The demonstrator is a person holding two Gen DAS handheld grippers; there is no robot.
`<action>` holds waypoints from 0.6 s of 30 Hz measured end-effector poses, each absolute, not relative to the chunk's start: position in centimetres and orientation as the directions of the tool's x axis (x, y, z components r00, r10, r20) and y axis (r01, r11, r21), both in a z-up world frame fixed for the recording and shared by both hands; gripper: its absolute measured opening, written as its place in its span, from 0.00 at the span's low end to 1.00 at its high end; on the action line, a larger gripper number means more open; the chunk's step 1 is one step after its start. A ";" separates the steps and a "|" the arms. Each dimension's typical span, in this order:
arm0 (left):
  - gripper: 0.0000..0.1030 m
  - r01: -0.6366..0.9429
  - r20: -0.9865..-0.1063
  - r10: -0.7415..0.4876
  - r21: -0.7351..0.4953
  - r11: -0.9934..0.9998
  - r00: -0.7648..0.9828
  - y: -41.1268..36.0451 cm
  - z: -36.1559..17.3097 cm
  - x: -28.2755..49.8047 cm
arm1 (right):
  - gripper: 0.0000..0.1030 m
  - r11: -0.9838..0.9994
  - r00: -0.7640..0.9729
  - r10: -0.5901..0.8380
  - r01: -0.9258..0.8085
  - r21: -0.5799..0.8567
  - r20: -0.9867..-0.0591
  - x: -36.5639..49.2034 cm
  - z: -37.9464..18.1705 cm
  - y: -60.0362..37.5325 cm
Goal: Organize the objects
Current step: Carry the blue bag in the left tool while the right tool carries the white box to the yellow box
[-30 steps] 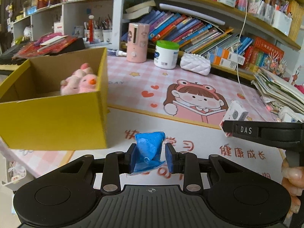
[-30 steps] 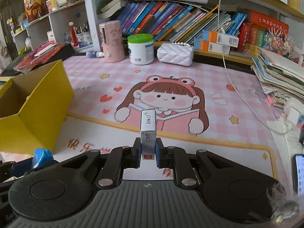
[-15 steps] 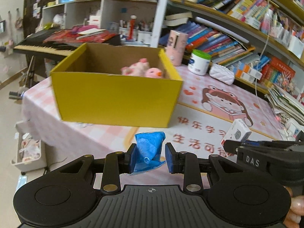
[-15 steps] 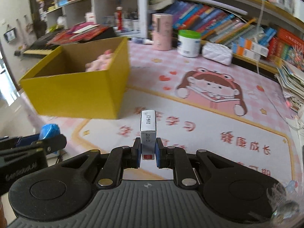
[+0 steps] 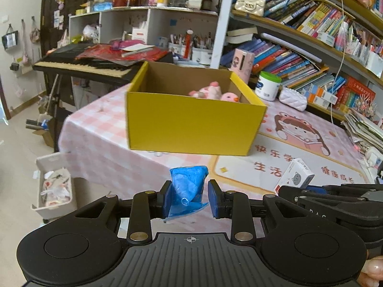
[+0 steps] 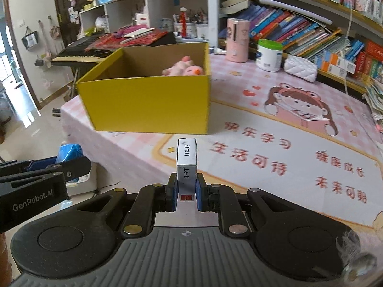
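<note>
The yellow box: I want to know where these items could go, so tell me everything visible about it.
The yellow box is open-topped cardboard, yellow outside and plain brown inside, with no lid or flaps showing. It stands upright near the corner of the pink checked tablecloth, beside the printed mat. Pink plush toys lie inside against one wall; the rest of its floor is hidden. No gripper touches it.

Black keyboard (image 5: 79, 65) left of the table, crowded bookshelves (image 6: 299, 31) behind, white bin (image 5: 53, 186) on floor
</note>
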State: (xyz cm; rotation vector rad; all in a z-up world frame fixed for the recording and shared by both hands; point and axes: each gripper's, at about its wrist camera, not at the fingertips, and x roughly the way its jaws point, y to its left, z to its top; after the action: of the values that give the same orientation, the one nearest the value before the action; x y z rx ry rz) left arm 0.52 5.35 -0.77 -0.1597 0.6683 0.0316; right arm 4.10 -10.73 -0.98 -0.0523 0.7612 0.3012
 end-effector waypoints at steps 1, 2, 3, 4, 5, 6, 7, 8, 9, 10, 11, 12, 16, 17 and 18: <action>0.29 -0.085 -0.619 -0.016 -0.134 0.987 0.786 5.8 -0.7 0.2 | 0.13 0.954 0.683 0.255 -0.292 0.064 -0.685 3.8 -1.0 -10.3; 0.29 -0.089 -0.618 -0.011 -0.130 0.987 0.786 6.2 -0.7 -0.2 | 0.13 0.953 0.682 0.260 -0.297 0.066 -0.683 3.5 -1.0 -9.8; 0.29 -0.094 -0.619 -0.005 -0.127 0.987 0.786 6.6 -0.7 -0.5 | 0.13 0.951 0.682 0.265 -0.301 0.068 -0.682 3.2 -1.0 -9.3; 0.29 -0.098 -0.618 0.001 -0.124 0.987 0.786 6.9 -0.7 -0.8 | 0.13 0.950 0.681 0.269 -0.305 0.071 -0.681 3.0 -1.0 -9.0; 0.29 -0.103 -0.618 0.007 -0.120 0.987 0.786 7.3 -0.7 -1.2 | 0.13 0.949 0.679 0.274 -0.308 0.074 -0.681 2.8 -1.0 -8.5; 0.29 -0.107 -0.617 0.012 -0.117 0.987 0.787 7.7 -0.6 -1.5 | 0.13 0.947 0.678 0.277 -0.311 0.076 -0.681 2.6 -1.0 -8.2; 0.29 -0.112 -0.616 0.018 -0.114 0.987 0.787 8.0 -0.6 -1.8 | 0.13 0.946 0.677 0.281 -0.315 0.077 -0.680 2.4 -1.0 -7.8; 0.29 -0.116 -0.615 0.022 -0.112 0.987 0.788 8.2 -0.5 -2.0 | 0.13 0.945 0.676 0.284 -0.319 0.078 -0.680 2.1 -1.0 -7.4; 0.29 -0.120 -0.615 0.027 -0.111 0.987 0.788 8.5 -0.5 -2.3 | 0.13 0.943 0.675 0.287 -0.324 0.077 -0.680 1.9 -1.0 -7.0; 0.29 -0.125 -0.615 0.031 -0.111 0.986 0.788 8.8 -0.5 -2.5 | 0.13 0.942 0.675 0.289 -0.327 0.075 -0.679 1.7 -1.0 -6.7; 0.29 -0.128 -0.615 0.033 -0.111 0.985 0.788 9.0 -0.6 -2.8 | 0.13 0.941 0.674 0.290 -0.331 0.074 -0.680 1.5 -1.0 -6.4; 0.29 -0.132 -0.616 0.035 -0.113 0.985 0.787 9.3 -0.6 -3.0 | 0.13 0.940 0.673 0.291 -0.334 0.072 -0.680 1.3 -1.0 -6.2; 0.29 -0.137 -0.612 0.038 -0.116 0.984 0.790 9.8 -0.6 -3.5 | 0.13 0.940 0.675 0.289 -0.335 0.067 -0.679 1.0 -0.9 -5.7; 0.29 -0.137 -0.610 0.038 -0.116 0.984 0.791 9.9 -0.5 -3.5 | 0.13 0.940 0.675 0.288 -0.334 0.067 -0.679 0.9 -0.9 -5.6; 0.29 -0.134 -0.607 0.037 -0.115 0.984 0.793 9.9 -0.5 -3.5 | 0.13 0.940 0.676 0.290 -0.335 0.067 -0.677 0.9 -1.0 -5.7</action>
State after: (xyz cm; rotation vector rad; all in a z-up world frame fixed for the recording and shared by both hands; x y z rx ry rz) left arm -3.50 9.89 -0.49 -0.1552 0.6484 0.0926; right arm 0.95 -5.67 -1.00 -0.0646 0.7501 0.3516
